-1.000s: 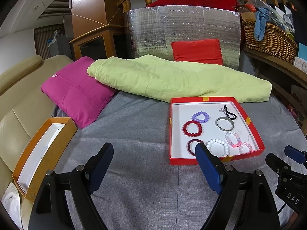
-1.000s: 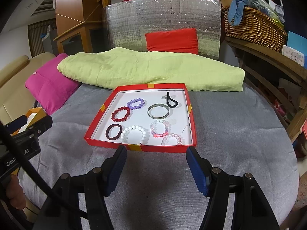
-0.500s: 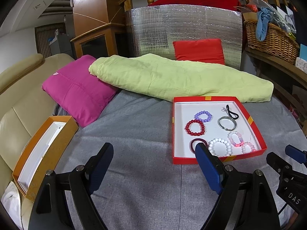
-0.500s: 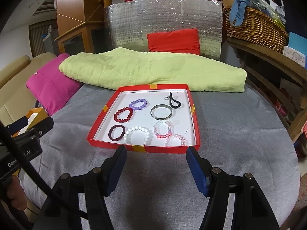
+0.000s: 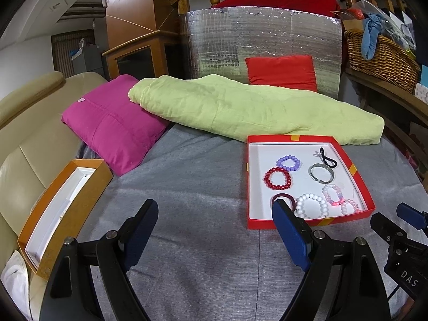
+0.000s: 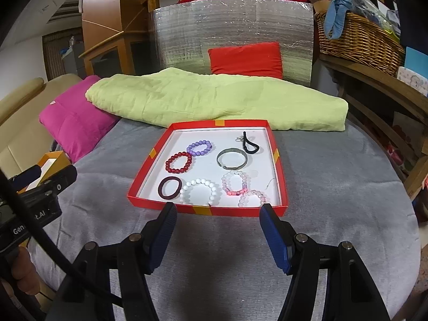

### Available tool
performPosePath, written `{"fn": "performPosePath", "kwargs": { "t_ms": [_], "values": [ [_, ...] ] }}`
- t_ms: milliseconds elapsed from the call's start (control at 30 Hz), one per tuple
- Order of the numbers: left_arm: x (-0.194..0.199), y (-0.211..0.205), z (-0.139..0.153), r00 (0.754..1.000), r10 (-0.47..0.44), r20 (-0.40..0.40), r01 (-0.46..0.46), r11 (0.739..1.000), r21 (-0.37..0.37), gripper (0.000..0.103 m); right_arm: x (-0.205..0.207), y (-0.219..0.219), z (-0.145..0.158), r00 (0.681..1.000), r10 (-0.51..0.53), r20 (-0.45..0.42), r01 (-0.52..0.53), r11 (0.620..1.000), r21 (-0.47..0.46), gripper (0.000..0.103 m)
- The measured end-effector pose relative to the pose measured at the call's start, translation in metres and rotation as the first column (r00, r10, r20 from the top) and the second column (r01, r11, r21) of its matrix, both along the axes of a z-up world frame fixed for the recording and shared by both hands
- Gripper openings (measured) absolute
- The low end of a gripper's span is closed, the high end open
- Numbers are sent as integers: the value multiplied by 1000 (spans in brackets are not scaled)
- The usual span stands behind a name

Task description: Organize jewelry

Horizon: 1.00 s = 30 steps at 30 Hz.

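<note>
Both tools, the left tool (image 5: pixel 214 230) and the right tool (image 6: pixel 218 223), hover wide and empty short of the red tray (image 6: pixel 281 160), where the white bead bracelet (image 6: pixel 199 190) touches the maroon band (image 6: pixel 169 187), so a pinch may drag both.

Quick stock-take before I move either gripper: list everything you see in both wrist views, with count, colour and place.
red tray: 1, red rim, white floor, on the grey cover
beaded bracelets: 5 in the tray; purple, dark red, white, pink, pale pink
metal bangle: 1, grey, tray
maroon band: 1, tray's near left corner
black loop: 1, tray's far right
orange box: 1, white inside, far left
green blanket: 1, behind the tray
magenta cushion: 1, left
red cushion: 1, against the silver panel
wicker basket: 1, right shelf
left gripper: open, empty
right gripper: open, empty
</note>
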<state>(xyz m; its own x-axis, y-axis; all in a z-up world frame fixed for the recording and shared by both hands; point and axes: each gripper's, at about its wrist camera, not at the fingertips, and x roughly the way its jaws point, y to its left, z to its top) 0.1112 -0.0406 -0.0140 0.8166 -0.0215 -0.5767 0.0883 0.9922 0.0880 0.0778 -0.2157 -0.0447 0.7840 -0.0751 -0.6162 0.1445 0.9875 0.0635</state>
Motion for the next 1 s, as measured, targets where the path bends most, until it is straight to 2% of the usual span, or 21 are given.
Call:
{"fn": "performPosePath", "kwargs": {
  "t_ms": [1000],
  "values": [
    [-2,1,-1,1000,-6,3,6,1000,1,87,0,3,6,1000,6,26,-5,1000,-9,68]
  ]
}}
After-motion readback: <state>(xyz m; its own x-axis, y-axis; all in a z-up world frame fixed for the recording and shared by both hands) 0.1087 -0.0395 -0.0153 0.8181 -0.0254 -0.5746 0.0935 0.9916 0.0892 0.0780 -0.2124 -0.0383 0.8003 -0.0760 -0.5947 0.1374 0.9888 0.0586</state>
